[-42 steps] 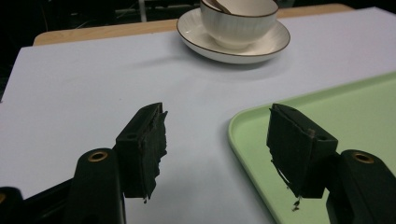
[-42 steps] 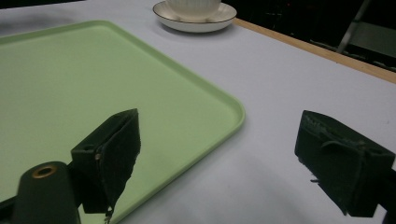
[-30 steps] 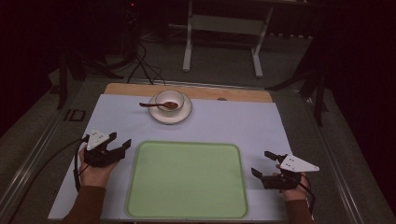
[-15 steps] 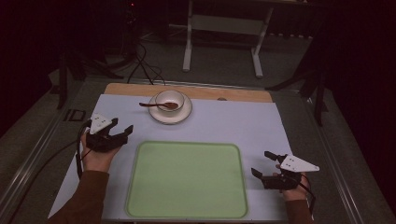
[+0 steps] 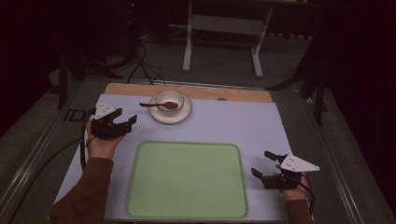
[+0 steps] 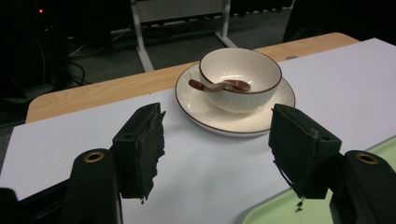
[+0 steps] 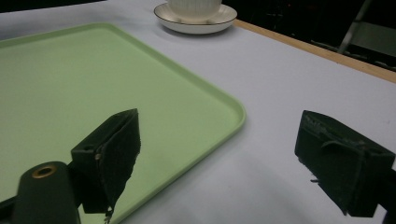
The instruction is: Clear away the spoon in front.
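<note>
1. High view: left gripper (image 5: 122,122) held above the white mat (image 5: 233,126), jaws spread wide and empty, aimed toward the bowl (image 5: 169,100) just to its right. Bowl seated on a saucer (image 5: 170,112) near the far edge of the mat, brown spoon (image 5: 156,105) resting in it with the handle jutting left over the rim. Right gripper (image 5: 264,164) low over the mat just right of the green tray (image 5: 187,179), jaws likewise wide apart, gripping nothing, well apart from the bowl.

2. Left gripper view: black pads (image 6: 140,149) standing far apart, nothing between them. Bowl (image 6: 240,77) and saucer (image 6: 236,109) straight ahead, near but not touched; spoon (image 6: 217,86) lying across the bowl's inside. Corner of the tray (image 6: 275,212) at lower right.

3. Right gripper view: jaws open wide over the tray's (image 7: 93,93) right rim and bare mat (image 7: 289,79), empty. Saucer (image 7: 194,22) with the bowl's base (image 7: 194,7) far off at the top edge.
</note>
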The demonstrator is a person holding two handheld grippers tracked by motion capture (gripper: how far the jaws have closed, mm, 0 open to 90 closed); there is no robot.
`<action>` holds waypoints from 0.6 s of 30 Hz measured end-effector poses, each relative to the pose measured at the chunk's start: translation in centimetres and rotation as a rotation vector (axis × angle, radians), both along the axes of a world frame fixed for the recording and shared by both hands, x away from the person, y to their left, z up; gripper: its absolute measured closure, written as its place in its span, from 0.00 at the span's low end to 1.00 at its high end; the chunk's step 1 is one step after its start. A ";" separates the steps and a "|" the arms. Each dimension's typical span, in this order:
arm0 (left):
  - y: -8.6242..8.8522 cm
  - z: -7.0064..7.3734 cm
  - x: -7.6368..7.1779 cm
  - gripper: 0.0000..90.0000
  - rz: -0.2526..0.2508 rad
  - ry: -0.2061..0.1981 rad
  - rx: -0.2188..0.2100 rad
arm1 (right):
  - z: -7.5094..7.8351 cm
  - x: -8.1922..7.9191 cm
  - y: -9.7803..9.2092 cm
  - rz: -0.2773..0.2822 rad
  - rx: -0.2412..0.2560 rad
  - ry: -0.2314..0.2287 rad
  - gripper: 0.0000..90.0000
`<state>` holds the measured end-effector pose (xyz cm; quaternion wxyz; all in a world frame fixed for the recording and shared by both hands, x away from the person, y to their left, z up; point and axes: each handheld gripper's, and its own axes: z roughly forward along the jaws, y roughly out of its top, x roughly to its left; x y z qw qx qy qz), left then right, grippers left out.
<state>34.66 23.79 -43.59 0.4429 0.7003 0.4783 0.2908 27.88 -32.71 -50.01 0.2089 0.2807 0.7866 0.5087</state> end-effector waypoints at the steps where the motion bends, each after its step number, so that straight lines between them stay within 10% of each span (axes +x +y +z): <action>1: 0.0 0.0 0.2 0.39 0.000 0.001 0.000 | 0.0 0.0 0.0 0.001 0.000 -0.002 0.16; 18: -0.4 0.4 4.4 0.45 0.006 0.047 -0.024 | 0.0 0.0 0.0 0.003 0.001 0.003 0.16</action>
